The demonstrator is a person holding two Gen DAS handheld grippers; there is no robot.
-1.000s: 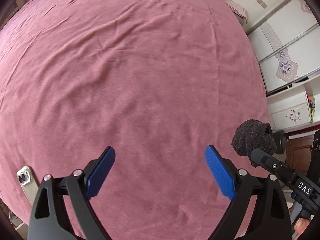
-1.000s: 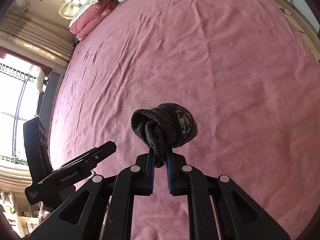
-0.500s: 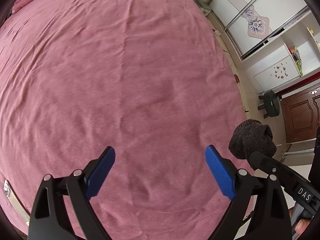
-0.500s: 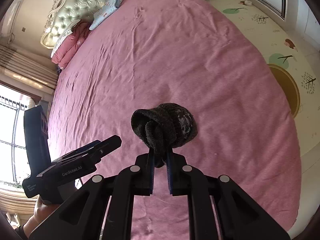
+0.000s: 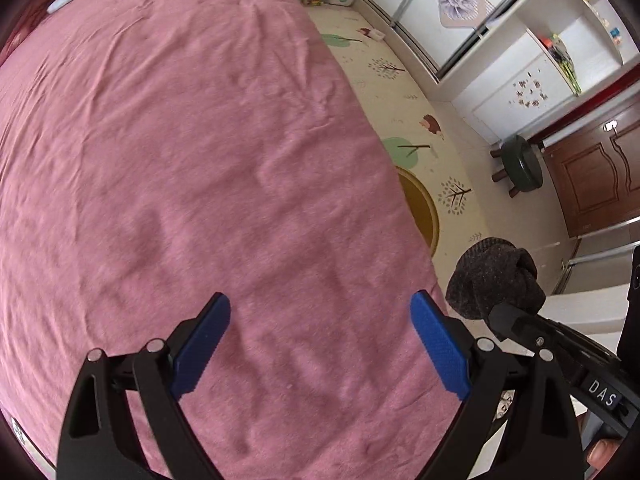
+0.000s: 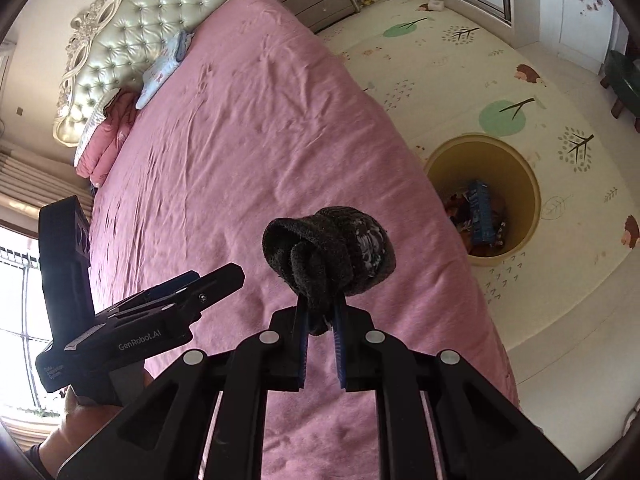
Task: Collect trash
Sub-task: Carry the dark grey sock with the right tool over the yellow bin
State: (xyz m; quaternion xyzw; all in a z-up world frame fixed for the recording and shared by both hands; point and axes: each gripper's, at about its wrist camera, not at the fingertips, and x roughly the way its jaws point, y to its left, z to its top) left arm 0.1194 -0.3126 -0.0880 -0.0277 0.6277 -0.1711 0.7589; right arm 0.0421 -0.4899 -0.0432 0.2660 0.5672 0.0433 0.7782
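From the left wrist view, the left gripper (image 5: 320,344) hangs over the pink bedspread (image 5: 180,160) with its blue pads spread wide and nothing between them. Off to its right the dark rolled sock (image 5: 494,278) shows as a bundle at the tip of the right gripper (image 5: 505,312), out past the bed's edge above the patterned floor mat (image 5: 412,92); only a sliver of the yellow bin (image 5: 424,208) peeks from behind the bedspread here, and a dark stool (image 5: 520,164) stands by the wooden door (image 5: 600,168). The right wrist view fills in the rest: the right gripper's jaws are clenched on a fold of the sock, which sits over the bed near its edge, and the bin lies open on the mat beside the bed, with a blue packet (image 6: 480,212) and other scraps inside. This view also takes in the tufted headboard (image 6: 132,36), the pillows (image 6: 160,68), and the left gripper seen side-on at the lower left.
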